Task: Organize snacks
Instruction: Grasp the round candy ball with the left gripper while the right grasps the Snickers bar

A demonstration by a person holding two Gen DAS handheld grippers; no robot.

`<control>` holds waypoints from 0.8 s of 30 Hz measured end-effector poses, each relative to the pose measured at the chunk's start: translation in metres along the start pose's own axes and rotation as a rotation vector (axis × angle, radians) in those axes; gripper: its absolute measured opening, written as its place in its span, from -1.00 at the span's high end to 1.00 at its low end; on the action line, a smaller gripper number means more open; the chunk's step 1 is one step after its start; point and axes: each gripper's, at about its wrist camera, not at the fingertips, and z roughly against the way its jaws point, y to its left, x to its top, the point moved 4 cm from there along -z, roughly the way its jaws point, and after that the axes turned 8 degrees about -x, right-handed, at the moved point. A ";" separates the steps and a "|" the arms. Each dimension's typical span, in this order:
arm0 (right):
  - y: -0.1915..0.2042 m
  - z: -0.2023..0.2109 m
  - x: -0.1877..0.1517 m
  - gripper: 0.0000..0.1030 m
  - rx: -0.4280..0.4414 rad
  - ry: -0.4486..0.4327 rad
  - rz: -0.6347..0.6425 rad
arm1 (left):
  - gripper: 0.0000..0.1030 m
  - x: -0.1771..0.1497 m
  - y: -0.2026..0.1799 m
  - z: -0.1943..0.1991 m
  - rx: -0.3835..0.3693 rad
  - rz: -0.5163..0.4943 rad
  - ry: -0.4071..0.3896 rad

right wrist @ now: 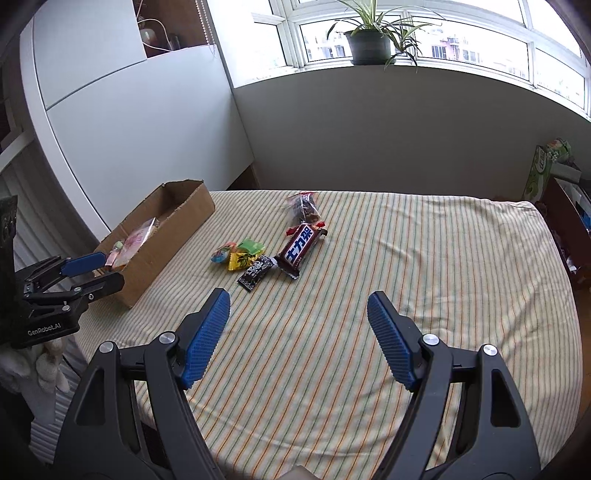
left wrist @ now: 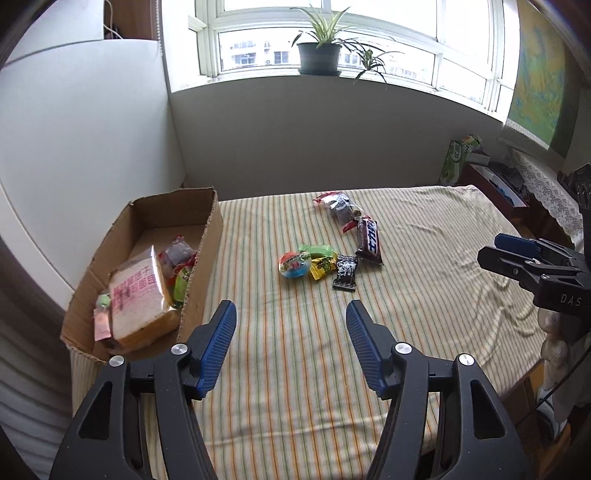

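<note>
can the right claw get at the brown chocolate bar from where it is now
Probably yes. The right claw is open and empty, and only bare striped cloth lies between it and the chocolate bar. The black candy wrapper sits close beside the bar.

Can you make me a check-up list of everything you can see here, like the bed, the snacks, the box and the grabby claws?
Surface: striped cloth, a bit wrinkled.
Job's things: cardboard box at the left edge holds a bread pack and small packets. Outside it lie a chocolate bar, black candy, yellow candy, green candy, round jelly cup and a clear bag.
Clutter: nothing seen.
Grippers: left gripper and right gripper both open, empty.
Cables: a thin white cord on a far shelf.
Surroundings: window, potted plant, white cabinet.
</note>
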 end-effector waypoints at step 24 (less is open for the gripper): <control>-0.010 -0.090 0.027 -0.54 -0.032 0.142 0.031 | -0.22 0.012 0.015 -0.102 -0.081 0.084 0.042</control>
